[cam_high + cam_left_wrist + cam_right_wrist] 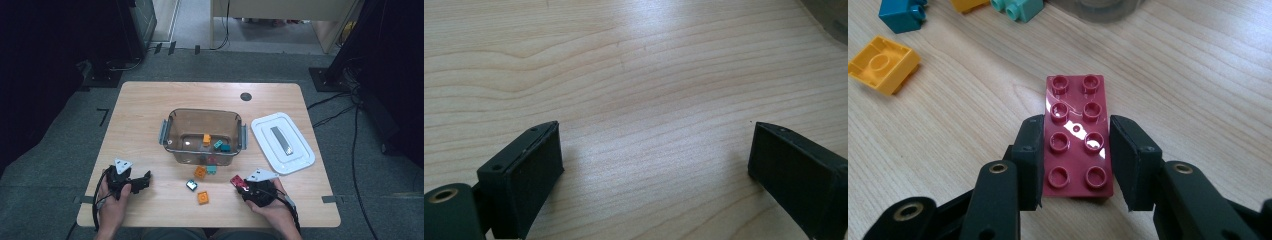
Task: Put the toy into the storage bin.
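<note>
At the near left corner of the wooden table [145, 100] the left gripper [141, 181] rests in the person's hand with its jaws spread wide and only bare wood between them. Toward the middle, a clear plastic bin [172, 131] holds a few small bricks, and in front of it lie an orange brick [203, 197], a dark teal brick [191, 185] and a mint brick [211, 169]. To the right, near the front edge, the right gripper [239, 182] has its two pads against the long sides of a dark red eight-stud brick [1077, 136], pinching it flat on the wood. Farther right the white lid [282, 142] lies beside the bin
</note>
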Motion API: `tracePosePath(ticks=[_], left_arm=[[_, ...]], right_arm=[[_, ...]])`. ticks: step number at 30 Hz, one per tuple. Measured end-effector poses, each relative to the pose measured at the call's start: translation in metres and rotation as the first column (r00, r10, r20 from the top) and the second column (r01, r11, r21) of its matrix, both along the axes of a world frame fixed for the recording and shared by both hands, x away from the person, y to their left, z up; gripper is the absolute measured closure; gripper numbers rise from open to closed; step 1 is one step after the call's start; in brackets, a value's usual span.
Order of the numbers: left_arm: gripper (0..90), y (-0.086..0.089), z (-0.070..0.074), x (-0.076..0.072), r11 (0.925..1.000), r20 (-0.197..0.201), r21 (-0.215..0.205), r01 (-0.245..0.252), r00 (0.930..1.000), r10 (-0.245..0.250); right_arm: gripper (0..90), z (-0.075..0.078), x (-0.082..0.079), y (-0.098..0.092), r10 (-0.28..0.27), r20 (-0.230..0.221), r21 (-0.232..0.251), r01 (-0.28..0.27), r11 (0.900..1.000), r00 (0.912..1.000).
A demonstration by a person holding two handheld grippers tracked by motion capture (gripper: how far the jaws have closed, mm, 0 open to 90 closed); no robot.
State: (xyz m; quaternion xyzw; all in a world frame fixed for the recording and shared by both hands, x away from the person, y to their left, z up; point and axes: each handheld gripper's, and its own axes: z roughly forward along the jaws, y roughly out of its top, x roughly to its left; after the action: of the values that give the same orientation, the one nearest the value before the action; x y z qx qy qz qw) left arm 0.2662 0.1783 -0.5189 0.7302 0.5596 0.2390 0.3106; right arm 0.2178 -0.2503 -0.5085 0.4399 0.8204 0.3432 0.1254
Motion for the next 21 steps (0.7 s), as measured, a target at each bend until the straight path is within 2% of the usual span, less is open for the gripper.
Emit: tracePosePath(ticks=[13, 19, 21], left_arm=[[7.2, -0.0004, 0.0000, 0.0013, 1.0000, 0.000, 0.001, -0.001, 1.0000, 0.001], [7.2, -0.0004, 0.0000, 0.0013, 1.0000, 0.000, 0.002, 0.000, 1.0000, 0.000], [7.2, -0.0004, 0.0000, 0.0013, 1.0000, 0.000, 0.001, 0.000, 1.0000, 0.000]], right_arm=[[60.5, 0.0025, -0.0003, -0.0007, -0.022, -0.007, 0.013, 0.022, 1.000, 0.9997], [60.6, 0.0066, -0.0003, -0.0052, -0.051, -0.018, 0.038, 0.051, 0.998, 0.9986], [60.5, 0.0075, 0.0004, -0.0082, -0.075, -0.017, 0.038, 0.076, 0.996, 0.9970]])
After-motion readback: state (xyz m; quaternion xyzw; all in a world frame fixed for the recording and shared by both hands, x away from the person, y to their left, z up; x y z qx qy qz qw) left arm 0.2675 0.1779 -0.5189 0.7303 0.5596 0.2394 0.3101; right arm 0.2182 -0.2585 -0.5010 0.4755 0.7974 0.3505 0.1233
